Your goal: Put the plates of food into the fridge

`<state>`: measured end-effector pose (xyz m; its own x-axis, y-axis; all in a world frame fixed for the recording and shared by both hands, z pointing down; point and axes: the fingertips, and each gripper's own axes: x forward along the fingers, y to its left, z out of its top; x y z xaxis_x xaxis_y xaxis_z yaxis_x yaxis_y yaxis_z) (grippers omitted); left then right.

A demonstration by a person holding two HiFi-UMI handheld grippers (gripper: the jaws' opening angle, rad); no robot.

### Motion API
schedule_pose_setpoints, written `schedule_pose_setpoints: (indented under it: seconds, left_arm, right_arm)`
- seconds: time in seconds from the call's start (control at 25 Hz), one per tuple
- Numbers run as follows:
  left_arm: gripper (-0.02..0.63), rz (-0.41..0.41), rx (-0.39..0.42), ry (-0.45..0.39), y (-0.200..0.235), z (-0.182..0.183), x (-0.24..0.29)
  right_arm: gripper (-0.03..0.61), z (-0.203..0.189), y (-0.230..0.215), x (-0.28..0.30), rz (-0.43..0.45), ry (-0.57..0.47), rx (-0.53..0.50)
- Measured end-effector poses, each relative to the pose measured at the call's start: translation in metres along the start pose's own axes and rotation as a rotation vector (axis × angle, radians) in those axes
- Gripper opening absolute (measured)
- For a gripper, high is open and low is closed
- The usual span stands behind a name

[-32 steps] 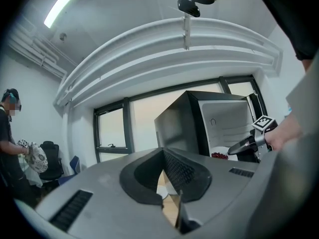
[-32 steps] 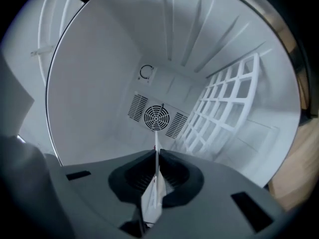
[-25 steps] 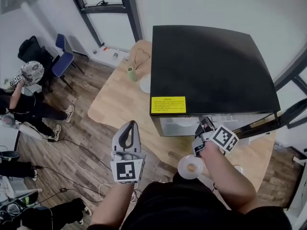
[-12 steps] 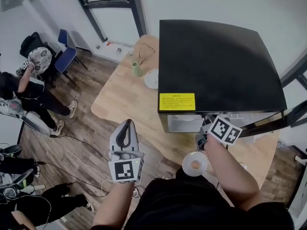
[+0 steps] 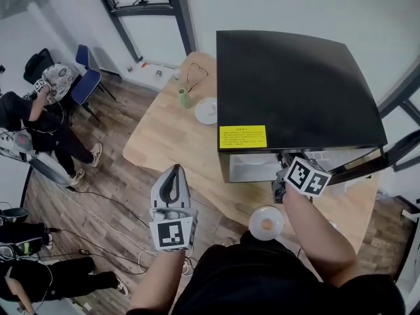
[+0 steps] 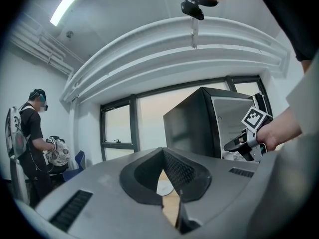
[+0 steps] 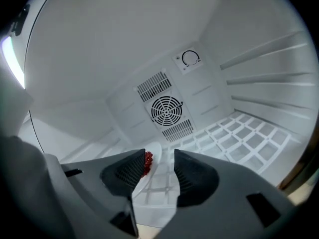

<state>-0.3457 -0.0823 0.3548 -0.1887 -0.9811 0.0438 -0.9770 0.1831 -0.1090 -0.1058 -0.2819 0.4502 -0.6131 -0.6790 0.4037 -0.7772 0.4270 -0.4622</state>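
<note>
The right gripper's [image 7: 159,169] grip has loosened, jaws opening around the plate [image 7: 154,156] on the fridge shelf [image 7: 234,138]; left gripper [image 6: 162,158] jaws clenched, empty.

Your head view is bright and even, with a soft sheen on the black fridge top [image 5: 295,90]. Your left gripper view bends hard at its edges, corners black; the ceiling strip light [image 6: 75,1] and window [image 6: 149,123] blow out, and your left hand-held gripper [image 6: 162,156] looks soft up close. Your right gripper view shows the fridge interior [image 7: 124,59] glaring white, brightest at the left edge
</note>
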Motion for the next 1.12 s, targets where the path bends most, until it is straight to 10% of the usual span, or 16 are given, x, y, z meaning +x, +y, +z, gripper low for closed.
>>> schedule_pose_setpoints:
  seconds: [1.12]
  left_arm:
    - [0.005, -0.337, -0.007, -0.079, -0.115, -0.001, -0.020]
  right_arm:
    - [0.161, -0.021, -0.088, -0.186, -0.095, -0.320, 0.129]
